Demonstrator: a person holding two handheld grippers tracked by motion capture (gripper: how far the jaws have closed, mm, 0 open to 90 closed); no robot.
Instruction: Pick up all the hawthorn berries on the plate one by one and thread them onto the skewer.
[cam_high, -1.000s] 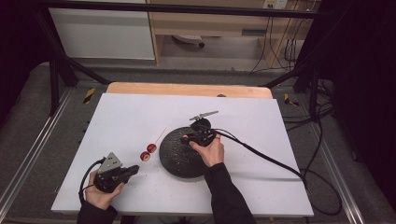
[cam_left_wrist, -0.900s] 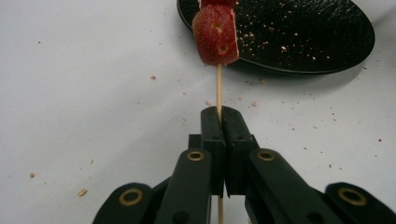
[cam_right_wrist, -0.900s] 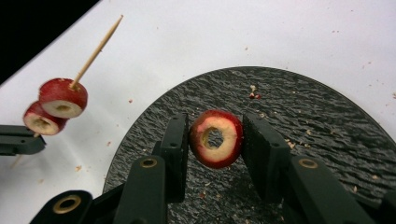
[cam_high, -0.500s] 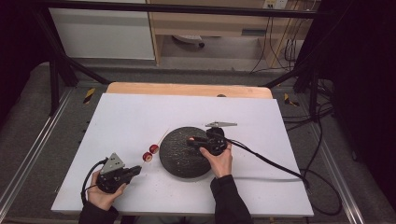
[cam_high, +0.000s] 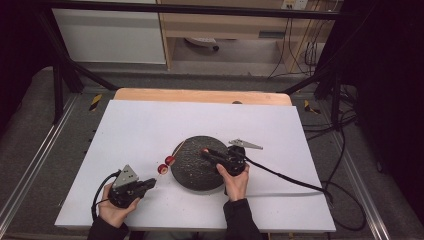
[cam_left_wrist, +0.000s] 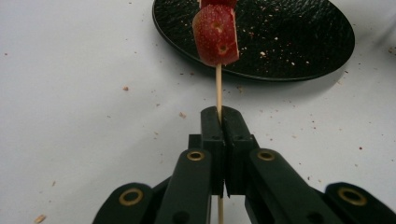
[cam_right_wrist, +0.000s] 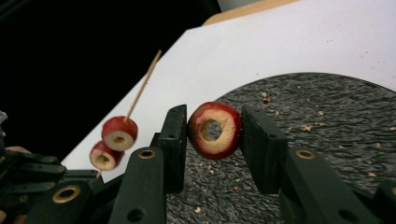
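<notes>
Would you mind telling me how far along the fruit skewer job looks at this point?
Done: two red fruit pieces already sit on the wooden skewer, which the left gripper clamps by its lower end. In hand: the right gripper holds a third cored fruit piece above the black plate. Left: probably threading that piece's hole onto the skewer tip. The plate carries only crumbs, so this looks like the last piece.

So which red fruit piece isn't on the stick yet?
Find the round black plate mid-table. Above its right side the right gripper holds one red fruit ring between its jaws. The two other pieces sit on the skewer left of the plate; this one is loose, its cored hole empty.
</notes>
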